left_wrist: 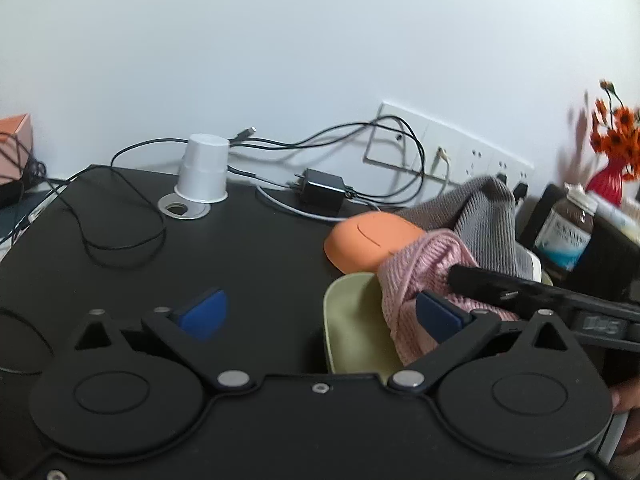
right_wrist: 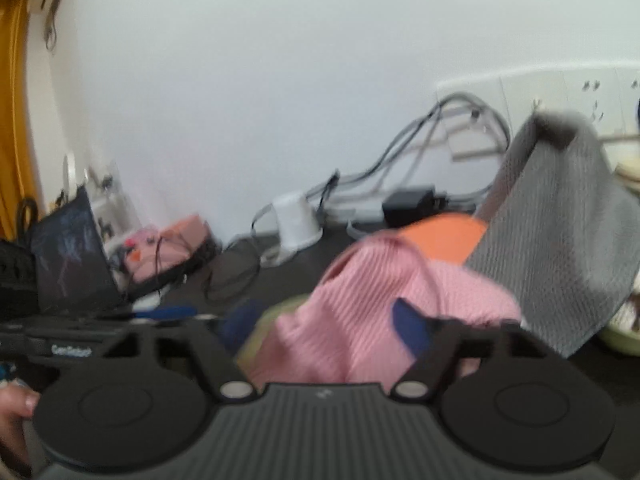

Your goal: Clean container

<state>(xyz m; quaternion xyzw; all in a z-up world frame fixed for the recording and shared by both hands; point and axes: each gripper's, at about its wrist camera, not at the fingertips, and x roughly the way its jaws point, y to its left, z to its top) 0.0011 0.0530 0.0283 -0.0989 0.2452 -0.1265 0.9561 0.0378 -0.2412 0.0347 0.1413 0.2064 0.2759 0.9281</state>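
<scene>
Container: pale green container (left_wrist: 352,328) on the black surface (left_wrist: 248,264), just ahead of the left gripper (left_wrist: 320,312), between its fingers and nearer the right one; in the blurred right wrist view only a greenish edge (right_wrist: 280,308) shows under the cloth.
Pink cloth: knitted pink cloth (left_wrist: 416,280) lies bunched over the container's right side and hangs into it; in the right wrist view it (right_wrist: 360,320) fills the space between the right gripper's (right_wrist: 324,324) fingers.
Left gripper: jaws spread wide, blue pads apart; the left pad (left_wrist: 204,314) is over bare surface, the right pad (left_wrist: 438,316) is against the pink cloth. Nothing is pinched.
Right gripper: jaws spread, with the pink cloth between them; the right pad (right_wrist: 412,328) is at the cloth's edge, and blur hides whether it touches. From the left wrist view its black finger (left_wrist: 520,292) reaches in from the right over the cloth.
Grey cloth: grey knitted cloth (left_wrist: 480,216) stands up in a peak behind the pink one, ahead and right of both grippers.
Lid: orange lid (left_wrist: 372,242) lies flat on the surface just beyond the container, partly under the cloths.
Further out: upturned white cup (left_wrist: 204,174) far ahead left of the left gripper; black charger (left_wrist: 322,190) and cables (left_wrist: 120,216) by the wall; brown bottle (left_wrist: 568,232) and red vase (left_wrist: 608,180) with orange flowers at far right.
</scene>
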